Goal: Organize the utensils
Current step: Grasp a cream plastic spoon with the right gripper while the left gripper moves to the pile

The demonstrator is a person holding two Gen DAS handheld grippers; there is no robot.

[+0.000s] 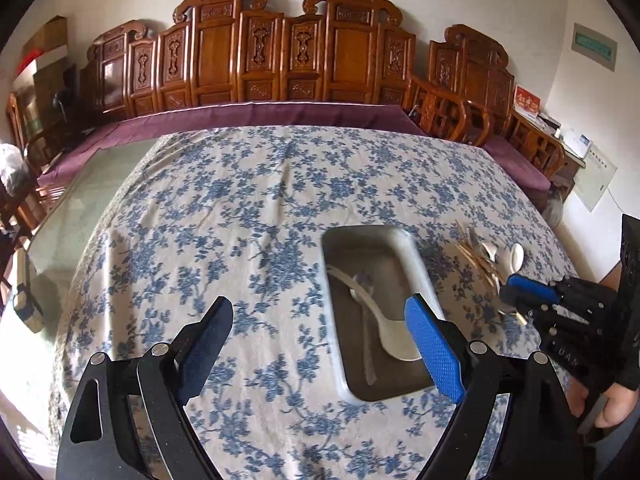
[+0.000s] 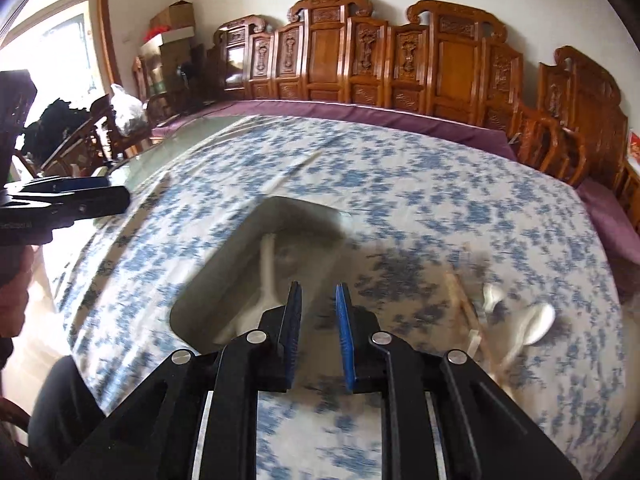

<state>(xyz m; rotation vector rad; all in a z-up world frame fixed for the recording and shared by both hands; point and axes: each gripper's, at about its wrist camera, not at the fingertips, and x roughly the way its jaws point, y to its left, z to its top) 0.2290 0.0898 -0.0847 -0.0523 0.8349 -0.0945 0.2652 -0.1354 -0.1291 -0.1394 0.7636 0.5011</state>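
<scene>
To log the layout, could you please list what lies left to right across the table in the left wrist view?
Bare glass tabletop → metal tray holding spoons → loose pile of chopsticks and spoons → right gripper.

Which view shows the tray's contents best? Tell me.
Left wrist: the tray is sharp, with a white spoon and a metal one inside. Right wrist view blurs the tray and the right gripper hides part.

Home dining room: carved wooden chairs (image 1: 224, 52), floral tablecloth (image 1: 240, 208).
</scene>
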